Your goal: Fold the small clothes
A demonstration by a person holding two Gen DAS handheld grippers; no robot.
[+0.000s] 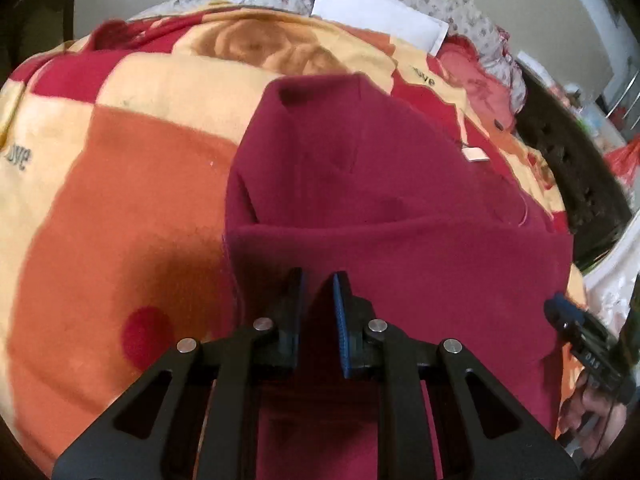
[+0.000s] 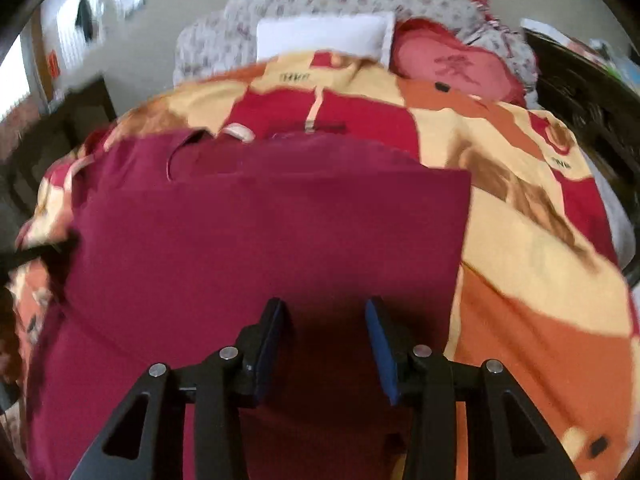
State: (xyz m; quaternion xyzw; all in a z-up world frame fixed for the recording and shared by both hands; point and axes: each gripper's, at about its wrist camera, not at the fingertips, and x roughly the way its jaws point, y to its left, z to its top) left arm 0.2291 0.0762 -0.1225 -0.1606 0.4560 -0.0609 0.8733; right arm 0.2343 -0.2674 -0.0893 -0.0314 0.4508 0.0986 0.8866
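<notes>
Left tool (image 1: 318,280) angled down pinching maroon garment (image 1: 380,184), right tool (image 2: 326,308) parted above it

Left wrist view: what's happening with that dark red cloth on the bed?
A person is folding a dark red knit garment spread on an orange, red and cream patterned blanket, using hand-held tongs. The left tongs are nearly closed, pinching a ridge of the fabric's near edge. The right tongs stand partly open over the garment's near part, with no fabric clearly pinched between them. A white pillow lies beyond.
</notes>
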